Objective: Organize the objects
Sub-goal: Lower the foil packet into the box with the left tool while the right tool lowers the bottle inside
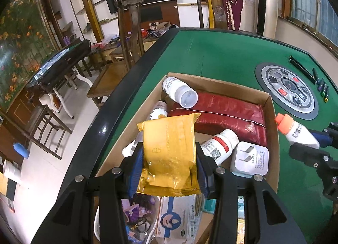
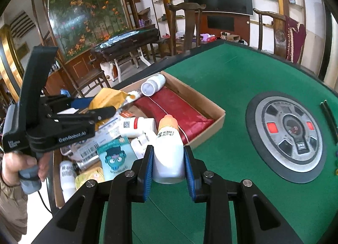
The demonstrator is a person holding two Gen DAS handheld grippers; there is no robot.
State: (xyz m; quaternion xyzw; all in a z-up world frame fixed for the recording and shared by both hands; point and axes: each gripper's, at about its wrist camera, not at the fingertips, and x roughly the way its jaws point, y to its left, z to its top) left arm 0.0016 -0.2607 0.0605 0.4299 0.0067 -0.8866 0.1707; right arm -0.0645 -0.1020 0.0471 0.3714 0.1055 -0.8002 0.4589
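The left claw (image 1: pixel 169 166) grips a yellow packet (image 1: pixel 169 155) above the crowded cardboard box (image 1: pixel 272 121); the right claw (image 2: pixel 168 164) clamps a white bottle (image 2: pixel 168 149) over the green tabletop (image 2: pixel 221 79), likely sorting both

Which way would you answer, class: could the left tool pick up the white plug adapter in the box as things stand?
Probably not yet. The left tool is shut on the yellow packet, so its jaws are occupied, although the plug adapter lies uncovered in the cardboard box nearby.
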